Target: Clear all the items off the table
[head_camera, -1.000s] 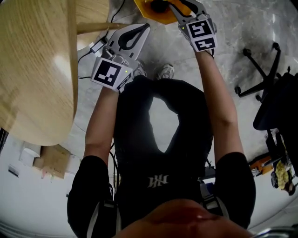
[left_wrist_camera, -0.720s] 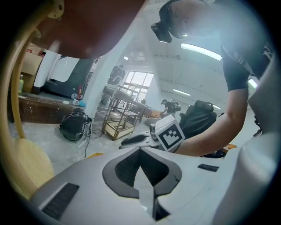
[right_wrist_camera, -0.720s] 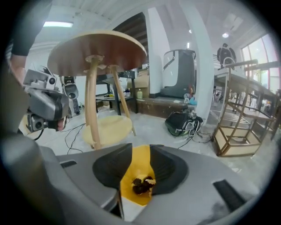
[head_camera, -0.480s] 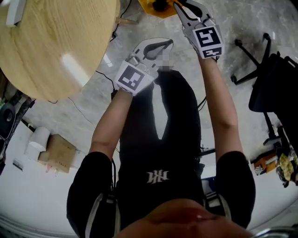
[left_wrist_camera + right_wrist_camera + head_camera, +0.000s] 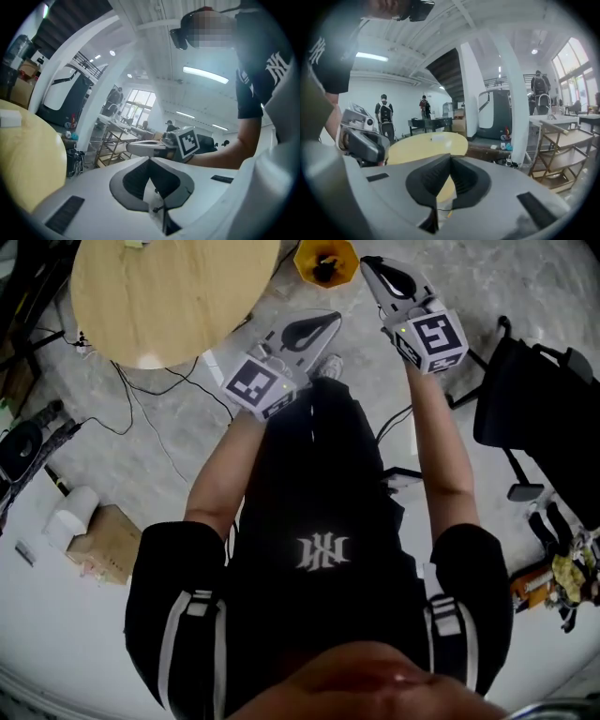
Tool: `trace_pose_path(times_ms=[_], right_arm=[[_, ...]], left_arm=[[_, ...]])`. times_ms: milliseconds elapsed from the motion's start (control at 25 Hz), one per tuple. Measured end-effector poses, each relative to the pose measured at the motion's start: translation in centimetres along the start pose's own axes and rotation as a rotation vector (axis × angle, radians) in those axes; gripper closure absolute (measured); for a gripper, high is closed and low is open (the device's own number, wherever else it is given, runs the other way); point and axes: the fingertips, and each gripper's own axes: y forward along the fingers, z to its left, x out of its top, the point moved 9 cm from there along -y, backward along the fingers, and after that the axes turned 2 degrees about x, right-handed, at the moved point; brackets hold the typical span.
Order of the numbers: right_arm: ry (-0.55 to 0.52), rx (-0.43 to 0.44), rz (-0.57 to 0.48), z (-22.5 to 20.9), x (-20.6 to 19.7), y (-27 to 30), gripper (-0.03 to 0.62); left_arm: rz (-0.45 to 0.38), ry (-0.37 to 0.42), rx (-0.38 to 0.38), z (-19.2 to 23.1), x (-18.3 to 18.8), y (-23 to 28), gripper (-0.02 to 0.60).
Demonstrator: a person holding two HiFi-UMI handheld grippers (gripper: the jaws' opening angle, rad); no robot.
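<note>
1. Grey mottled floor (image 5: 187,442) spreads beneath the person, whose bare forearms reach forward.
2. The left gripper (image 5: 149,159) has its jaws pressed together, with nothing between them.
3. The right gripper (image 5: 450,157) has just been closing its jaws; they now meet tip to tip and are empty too.
4. An orange bin (image 5: 326,261) stands on the floor beyond both gripper tips. In the head view it sits between them, with something dark inside.
5. A round wooden table (image 5: 173,296) lies farther off to the left, apart from both grippers.
6. A small white block (image 5: 439,137) rests on that tabletop. It is well beyond the right gripper's jaws and off to the left of the left gripper's, and neither touches it.
</note>
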Motion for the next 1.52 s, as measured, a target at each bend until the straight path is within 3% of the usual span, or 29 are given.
trace_pose_path(times_ms=[120,320,400,560,720,880,920,960,1160,1240,1280,1480,1520], right_arm=[[-0.019,0.05,-0.051,2.4,4.6,-2.2,0.591],[-0.04,0.112,-0.133,6.3,9.6,-3.5,0.59],[-0.069,0.148,-0.166,7.3,12.0,-2.3,0.589],[-0.139,0.229,-0.219,10.2,16.9,1.4,0.586],[-0.159,0.271,-0.22,12.7,20.0,6.5,0.517],[-0.165,0.283,-0.148,13.9,20.5,13.7,0.508],[-0.159,0.283,-0.123,14.0,20.3,15.5,0.436],[-0.148,0.279,-0.098,14.0,20.0,17.3,0.418],[-0.08,0.227,-0.002,14.1,18.2,25.5,0.418],[-0.05,0.212,0.019,14.2,17.7,28.4,0.4],[-0.037,0.205,0.026,14.2,17.4,29.6,0.344],[0.006,0.166,0.05,14.5,16.1,34.6,0.341],[0.019,0.154,0.057,14.6,15.8,35.5,0.317]], left_arm=[[-0.05,-0.013,0.034,-0.7,4.1,-2.2,0.571],[-0.059,0.032,0.113,-1.5,8.5,-7.6,0.571],[-0.081,0.022,0.158,-0.4,9.9,-10.2,0.571],[-0.094,0.078,0.276,1.7,12.3,-16.2,0.57],[-0.102,0.105,0.367,5.1,13.8,-21.5,0.569],[-0.108,0.1,0.404,10.9,14.4,-25.4,0.569],[-0.108,0.094,0.401,12.3,14.5,-26.1,0.569],[-0.105,0.087,0.394,13.8,14.5,-26.6,0.569],[-0.067,0.071,0.346,21.0,14.5,-28.7,0.569],[-0.054,0.078,0.338,23.5,14.5,-29.3,0.569],[-0.05,0.085,0.336,24.6,14.5,-29.4,0.569],[-0.036,0.082,0.343,29.0,14.3,-29.0,0.569],[-0.035,0.077,0.338,29.8,14.2,-28.9,0.569]])
